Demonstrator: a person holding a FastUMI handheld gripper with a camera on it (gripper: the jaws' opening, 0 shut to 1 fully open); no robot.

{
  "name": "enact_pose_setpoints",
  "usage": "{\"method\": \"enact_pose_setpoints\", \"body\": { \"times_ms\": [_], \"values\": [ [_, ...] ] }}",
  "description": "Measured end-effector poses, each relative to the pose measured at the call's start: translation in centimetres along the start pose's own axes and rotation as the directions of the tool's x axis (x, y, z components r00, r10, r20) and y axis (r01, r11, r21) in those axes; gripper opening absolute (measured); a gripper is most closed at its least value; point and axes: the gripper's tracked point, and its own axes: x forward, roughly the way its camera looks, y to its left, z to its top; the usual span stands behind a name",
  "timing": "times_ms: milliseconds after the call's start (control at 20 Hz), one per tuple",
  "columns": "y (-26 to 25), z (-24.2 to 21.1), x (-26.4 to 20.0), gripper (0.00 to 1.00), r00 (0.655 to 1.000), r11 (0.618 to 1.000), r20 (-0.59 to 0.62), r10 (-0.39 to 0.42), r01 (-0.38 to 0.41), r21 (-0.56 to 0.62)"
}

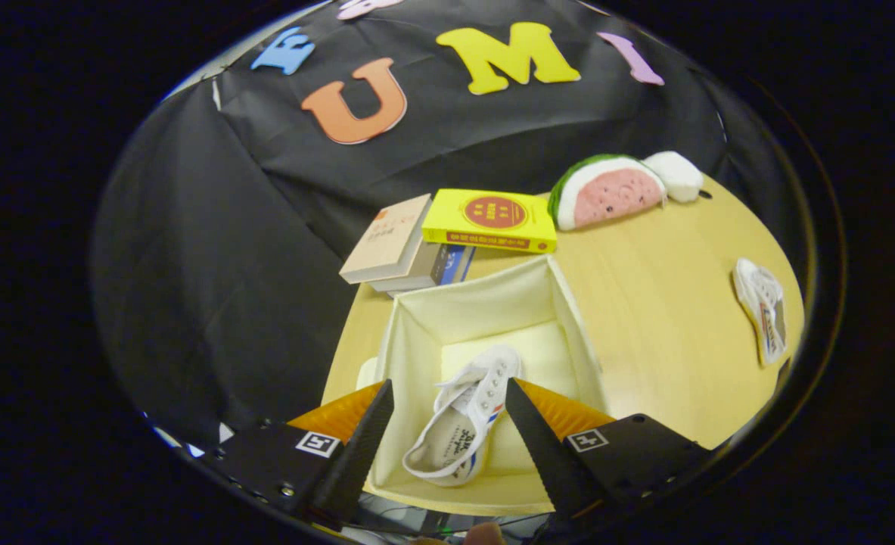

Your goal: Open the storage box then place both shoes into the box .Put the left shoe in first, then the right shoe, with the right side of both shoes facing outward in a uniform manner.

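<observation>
1. As we hover over the near edge of the table [666,303], our gripper [449,393] has its jaws wide apart and holds nothing; the fingers straddle the box [485,303] from above, with one shoe [466,424] seen in the gap between them.
2. Toward the table's far left corner we see the books [409,246]: a tan one and a yellow one lying on others, just beyond the box's back wall. We judge them to be bystanders, well out of our way.
3. The box sits by the table's left edge, open at the top, its cloth walls standing up. The opening step looks done.
4. Inside it the first shoe lies on its side along the floor of the box, toe toward the back wall, heel toward us, red and blue stripe showing on the upturned flank. We take it for the left shoe, laid flat so a chosen side faces out, though we cannot tell which side it is.
5. At the far right edge a watermelon toy [606,193] rests with a white lump [674,175] touching it; neither belongs to the job.
6. The other shoe [761,310] lies near the right edge, well apart from the box, and not yet packed.
7. We judge the next move to be a swing rightward to that shoe, jaws kept wide to take it, then laying it beside its mate the same way round.
</observation>
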Motion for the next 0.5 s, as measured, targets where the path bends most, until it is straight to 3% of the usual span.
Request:
{"method": "enact_pose_setpoints", "body": {
  "times_ms": [300, 500],
  "values": [
    [-10.3, 4.2, -7.2, 0.93, 0.981, 0.988, 0.194, 0.000, 0.029, -0.149],
    [-19.7, 4.2, -10.2, 0.92, 0.980, 0.978, 0.193, -0.048, 0.086, -0.190]
  ]
}}
